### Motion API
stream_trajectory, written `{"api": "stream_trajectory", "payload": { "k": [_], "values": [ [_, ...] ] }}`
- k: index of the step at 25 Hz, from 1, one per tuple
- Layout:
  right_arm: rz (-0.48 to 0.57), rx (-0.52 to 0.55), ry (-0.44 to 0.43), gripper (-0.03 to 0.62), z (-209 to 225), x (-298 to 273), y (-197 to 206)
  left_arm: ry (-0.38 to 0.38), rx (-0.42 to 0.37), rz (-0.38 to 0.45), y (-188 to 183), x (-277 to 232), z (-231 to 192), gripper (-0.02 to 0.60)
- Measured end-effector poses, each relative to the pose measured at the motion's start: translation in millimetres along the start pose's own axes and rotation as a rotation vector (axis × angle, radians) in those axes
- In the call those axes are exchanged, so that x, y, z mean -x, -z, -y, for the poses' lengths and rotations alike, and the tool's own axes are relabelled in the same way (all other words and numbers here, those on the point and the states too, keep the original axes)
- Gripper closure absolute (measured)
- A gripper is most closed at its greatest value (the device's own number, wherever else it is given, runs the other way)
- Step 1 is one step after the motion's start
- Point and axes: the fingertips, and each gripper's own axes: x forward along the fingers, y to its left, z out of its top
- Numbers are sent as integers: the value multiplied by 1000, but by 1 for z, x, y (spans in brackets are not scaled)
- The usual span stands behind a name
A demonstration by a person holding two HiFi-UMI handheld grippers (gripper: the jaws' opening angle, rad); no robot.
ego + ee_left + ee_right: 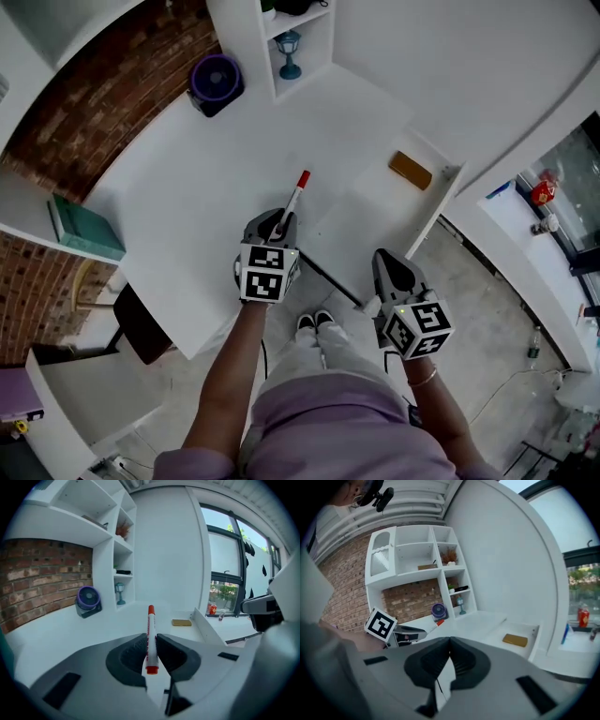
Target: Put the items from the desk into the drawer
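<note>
A white marker with red caps point(296, 194) point(150, 637) is clamped in my left gripper point(278, 225) point(150, 654), which is shut on it above the white desk point(206, 178); the marker sticks out forward past the jaws. The open white drawer point(375, 225) lies to the right of the desk, and a flat yellow-brown item point(411, 170) point(181, 622) point(515, 640) rests at its far end. My right gripper point(390, 272) point(449, 653) hangs over the drawer's near edge, shut with nothing between its jaws.
A purple desk fan point(217, 82) point(87, 600) stands at the desk's far corner by a brick wall. White shelving point(295, 37) holds a small blue lamp point(289, 52). A teal book point(84, 228) lies on a left shelf. A dark chair point(141, 323) stands beside the desk.
</note>
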Motion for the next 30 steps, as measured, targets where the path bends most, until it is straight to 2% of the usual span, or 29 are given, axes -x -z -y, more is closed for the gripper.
{"api": "stream_trajectory", "payload": {
  "k": [5, 13, 26, 30],
  "values": [
    [13, -37, 87, 591, 17, 16, 5, 90, -58, -8, -7, -21, 32, 515],
    [29, -84, 192, 591, 42, 37, 13, 207, -109, -19, -11, -46, 77, 515],
    [33, -144, 305, 591, 92, 61, 25, 325, -178, -92, -5, -94, 145, 515],
    [44, -154, 323, 591, 104, 64, 22, 360, -168, -118, 0, -107, 163, 515]
  ]
}}
